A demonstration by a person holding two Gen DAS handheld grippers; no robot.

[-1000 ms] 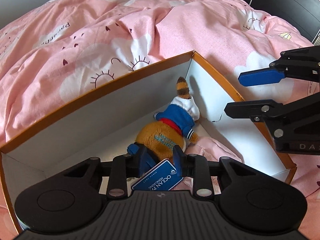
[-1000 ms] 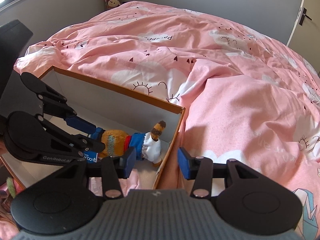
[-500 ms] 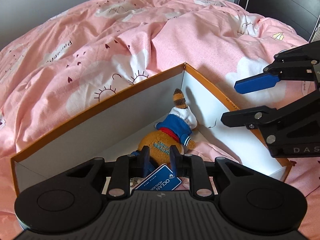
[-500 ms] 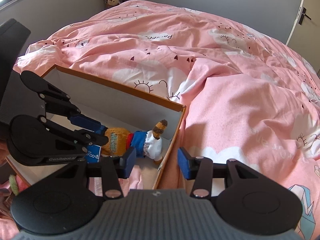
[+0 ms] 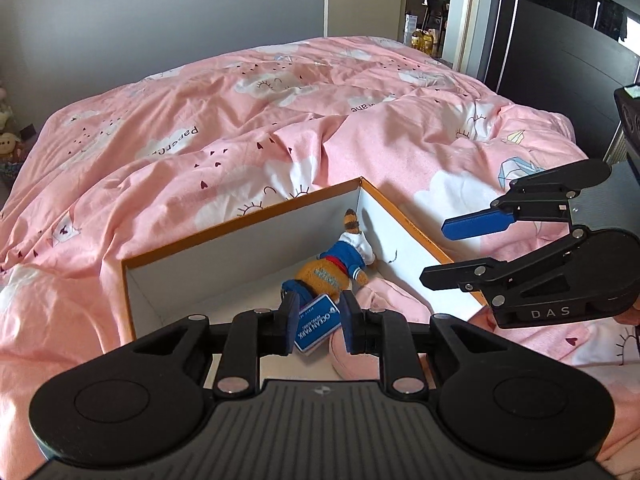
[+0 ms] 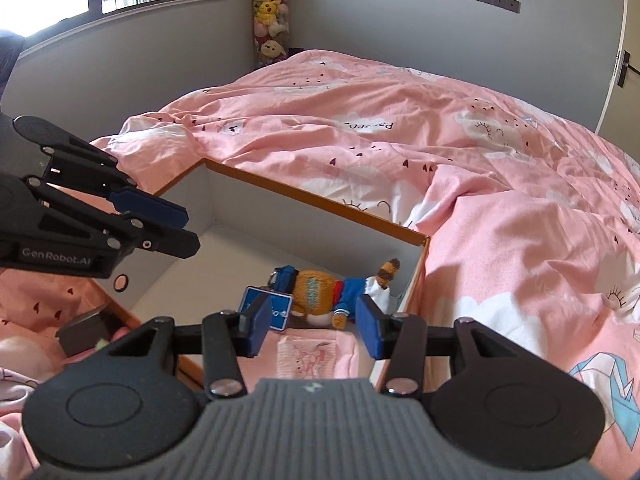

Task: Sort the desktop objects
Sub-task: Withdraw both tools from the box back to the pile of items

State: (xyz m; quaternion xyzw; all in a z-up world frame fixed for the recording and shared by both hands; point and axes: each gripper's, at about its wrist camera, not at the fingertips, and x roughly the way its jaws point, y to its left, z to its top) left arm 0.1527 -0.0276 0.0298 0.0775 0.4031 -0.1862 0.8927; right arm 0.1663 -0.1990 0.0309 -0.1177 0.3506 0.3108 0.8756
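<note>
Now the left gripper [image 5: 316,330] has lifted clear with jaws nearly shut and empty, leaving the plush keychain [image 6: 332,292] lying in the orange-edged box [image 6: 320,200], so that item looks sorted, while the right gripper [image 6: 312,334] hovers half open, holding nothing

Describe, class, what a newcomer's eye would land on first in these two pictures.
The pink patterned duvet fills most of both views. On it sits an open orange-rimmed box with white walls, and a brown plush toy in a blue-and-white top lies on its floor near the far corner, a blue tag at its end. The left gripper and right gripper hover above the box, holding nothing.
</note>
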